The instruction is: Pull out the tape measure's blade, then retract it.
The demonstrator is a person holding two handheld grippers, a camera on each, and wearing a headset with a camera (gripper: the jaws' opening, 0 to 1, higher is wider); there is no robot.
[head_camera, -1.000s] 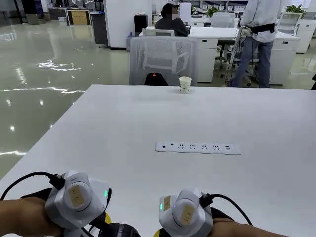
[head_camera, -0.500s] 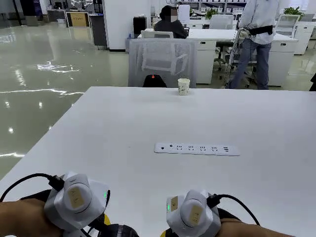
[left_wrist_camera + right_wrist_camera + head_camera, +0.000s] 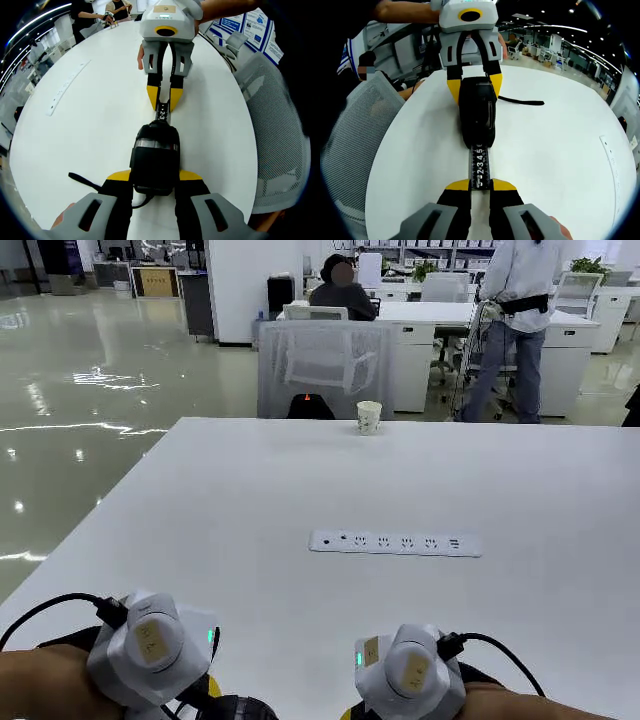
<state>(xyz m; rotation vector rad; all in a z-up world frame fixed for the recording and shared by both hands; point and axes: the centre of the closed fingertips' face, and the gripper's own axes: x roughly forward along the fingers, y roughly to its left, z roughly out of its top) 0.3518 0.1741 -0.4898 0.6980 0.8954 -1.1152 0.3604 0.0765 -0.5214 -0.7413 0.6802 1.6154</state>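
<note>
Step in hand: pull-out, early. Only a short run of blade [image 3: 480, 170] is out of the tape measure [image 3: 155, 157], which lies low over the near edge of the tabletop [image 3: 300, 480].

Left claw [image 3: 155, 175]: clamped on the black case, one jaw on each flank. Right claw [image 3: 480, 185]: pinched together on the blade just beyond the case mouth. The two claws face each other, near one another.

Next move, as I judge it: draw the right claw straight away along the blade's line with the case held firm, avoiding twist. Then ease the blade back in rather than let it snap.

View notes: the right gripper view gives the printed numerals and the case's black strap [image 3: 520, 102] trailing on the tabletop. The head view adds the wider layout, with the power strip [image 3: 395, 542] and paper cup [image 3: 369, 416] well apart from the work.
</note>
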